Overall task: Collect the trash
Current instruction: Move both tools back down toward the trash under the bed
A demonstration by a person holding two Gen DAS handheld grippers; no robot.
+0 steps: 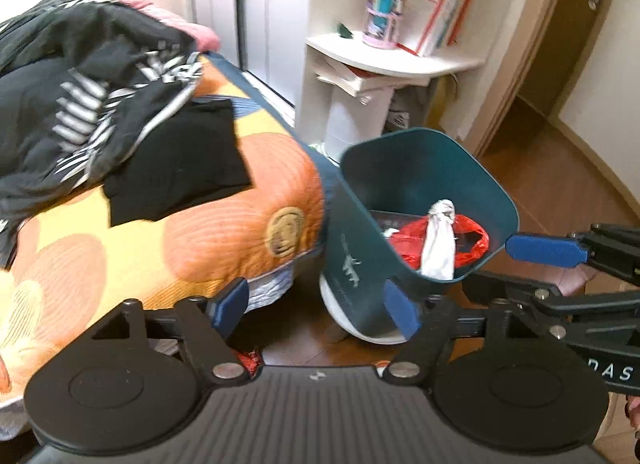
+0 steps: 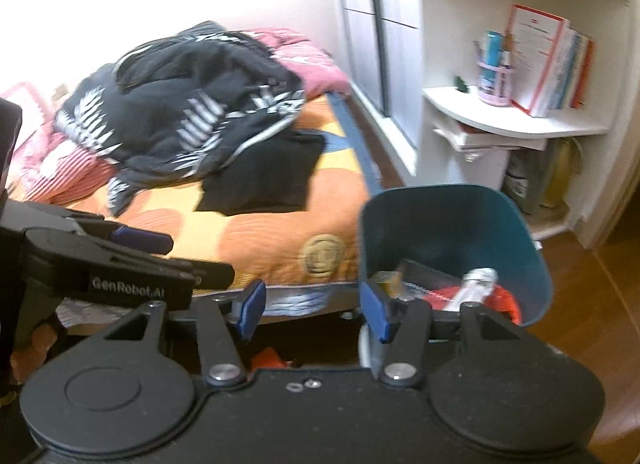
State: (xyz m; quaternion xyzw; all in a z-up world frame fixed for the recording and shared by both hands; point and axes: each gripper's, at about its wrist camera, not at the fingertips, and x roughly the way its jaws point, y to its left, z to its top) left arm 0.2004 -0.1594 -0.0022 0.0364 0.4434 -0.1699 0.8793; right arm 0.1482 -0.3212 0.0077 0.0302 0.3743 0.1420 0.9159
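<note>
Orange quilted bed [image 2: 280, 224], dark clothes [image 2: 192, 104] heaped on it

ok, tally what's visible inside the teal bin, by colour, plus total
Inside the teal bin, what shows:
red: 1, crumpled red plastic bag
white: 1, crumpled white piece lying on the red one
dark: 1, flat dark box at the bottom
brown: 1, small brownish item, too blurred to identify
Total: 4
</note>
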